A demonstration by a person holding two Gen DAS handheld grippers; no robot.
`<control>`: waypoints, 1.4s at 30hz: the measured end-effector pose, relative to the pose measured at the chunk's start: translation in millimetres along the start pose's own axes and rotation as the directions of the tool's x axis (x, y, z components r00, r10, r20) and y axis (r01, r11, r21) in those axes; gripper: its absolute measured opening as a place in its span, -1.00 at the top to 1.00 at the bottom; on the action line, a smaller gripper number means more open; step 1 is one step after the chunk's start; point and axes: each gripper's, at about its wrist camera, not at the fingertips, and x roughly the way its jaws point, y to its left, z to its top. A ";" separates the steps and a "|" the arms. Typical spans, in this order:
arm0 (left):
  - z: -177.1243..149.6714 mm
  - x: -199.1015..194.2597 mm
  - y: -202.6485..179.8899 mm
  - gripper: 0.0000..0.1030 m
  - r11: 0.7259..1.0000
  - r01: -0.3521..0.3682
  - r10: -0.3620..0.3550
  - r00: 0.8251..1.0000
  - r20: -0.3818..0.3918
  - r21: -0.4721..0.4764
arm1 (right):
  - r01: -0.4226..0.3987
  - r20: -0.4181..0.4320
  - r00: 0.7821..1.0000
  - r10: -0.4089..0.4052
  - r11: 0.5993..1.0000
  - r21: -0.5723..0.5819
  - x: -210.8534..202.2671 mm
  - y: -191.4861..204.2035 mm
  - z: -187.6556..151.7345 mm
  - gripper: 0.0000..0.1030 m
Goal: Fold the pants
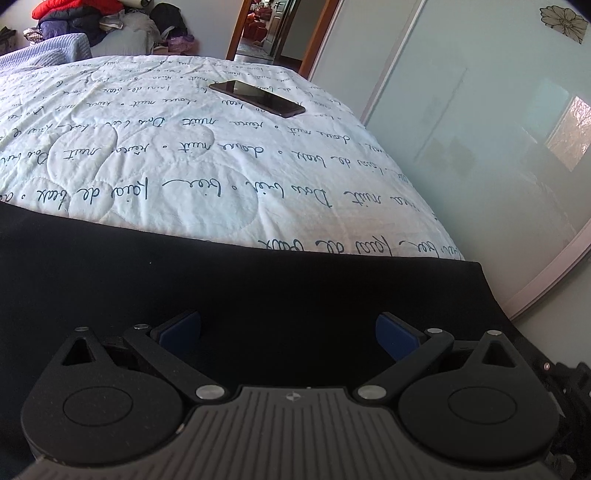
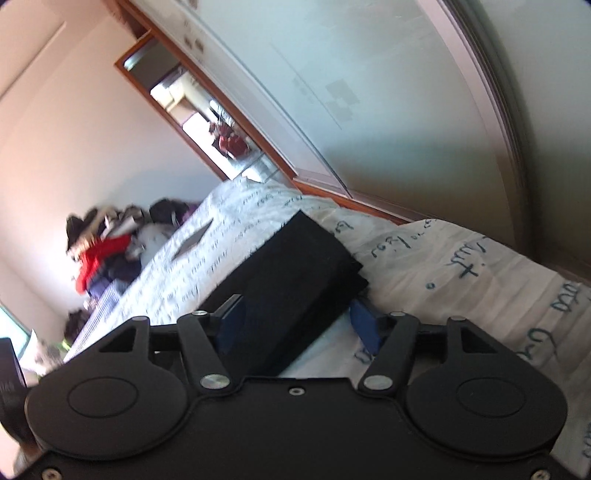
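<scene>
Black pants (image 1: 221, 280) lie flat across the near part of the bed in the left wrist view. My left gripper (image 1: 288, 332) is open right over the pants, its blue pads (image 1: 181, 330) wide apart with the dark cloth between and under them. In the right wrist view the pants (image 2: 295, 266) show as a folded black slab on the bed. My right gripper (image 2: 299, 325) is open, its blue pads (image 2: 364, 326) on either side of the near end of the slab without pressing it. The right view is tilted and blurred.
The bed has a white quilt with dark handwriting print (image 1: 221, 158). A black phone (image 1: 258, 98) lies on it further back. A pile of clothes (image 1: 81, 18) sits beyond the bed. A frosted sliding wardrobe door (image 1: 461, 110) runs along the bed's right edge, and a doorway (image 1: 273, 29) is behind.
</scene>
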 end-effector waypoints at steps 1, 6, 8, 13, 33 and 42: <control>-0.1 0.2 -0.5 -0.98 1.000 -0.001 0.001 1.000 0.000 0.000 | -0.009 0.009 1.000 0.008 1.000 0.020 -0.6 0.1 -5.3 -0.24; 1.8 -0.5 1.2 -0.97 1.000 0.008 -0.008 1.000 -0.001 -0.007 | 0.027 0.034 0.999 -0.031 0.994 0.109 -2.2 -3.1 -4.6 0.66; 5.7 -2.1 3.8 -0.97 0.999 0.025 -0.025 1.000 -0.006 -0.034 | 0.007 0.025 1.000 -0.011 0.988 0.155 -2.1 -10.0 -2.6 0.73; 22.7 -4.4 10.9 -0.97 0.968 0.183 -0.195 0.979 -0.053 -0.171 | 0.033 0.051 0.998 -0.023 0.981 -0.194 -6.2 38.3 -4.9 0.82; 39.5 47.5 -3.4 0.19 0.801 0.441 -0.542 0.821 -0.178 -0.405 | -0.078 -0.044 0.996 0.072 0.584 -0.808 -21.2 144.8 -71.5 0.82; 36.4 10.5 -13.3 0.88 0.921 0.353 -0.369 0.926 -0.078 -0.163 | -0.081 -0.059 0.996 0.059 0.512 -0.855 -16.5 154.2 -89.3 0.59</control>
